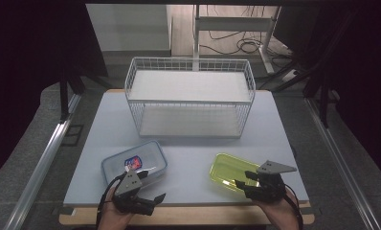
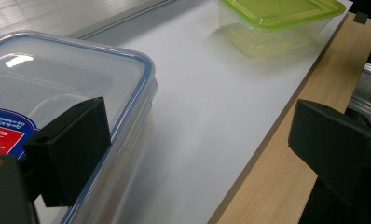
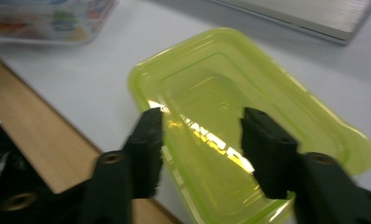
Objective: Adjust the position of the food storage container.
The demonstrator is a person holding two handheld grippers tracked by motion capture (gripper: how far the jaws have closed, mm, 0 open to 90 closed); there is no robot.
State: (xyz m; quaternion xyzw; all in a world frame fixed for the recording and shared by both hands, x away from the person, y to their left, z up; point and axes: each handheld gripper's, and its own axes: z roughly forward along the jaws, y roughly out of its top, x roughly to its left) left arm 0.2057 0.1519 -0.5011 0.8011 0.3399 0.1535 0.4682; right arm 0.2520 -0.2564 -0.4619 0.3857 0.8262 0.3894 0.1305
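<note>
While right claw point(image 3: 200, 144) sits half-closed over near edge of green container point(image 3: 249, 116), pads not visibly pressing, we judge grasp as step in hand. We seat lid rim squarely between jaws before lifting. Left claw point(image 2: 193, 154) gapes wide, holds nothing; blue-rimmed container point(image 2: 72, 88) lies under its left jaw. Wire basket point(image 1: 188, 96) stands well beyond both claws on desk point(image 1: 188, 158).
</note>
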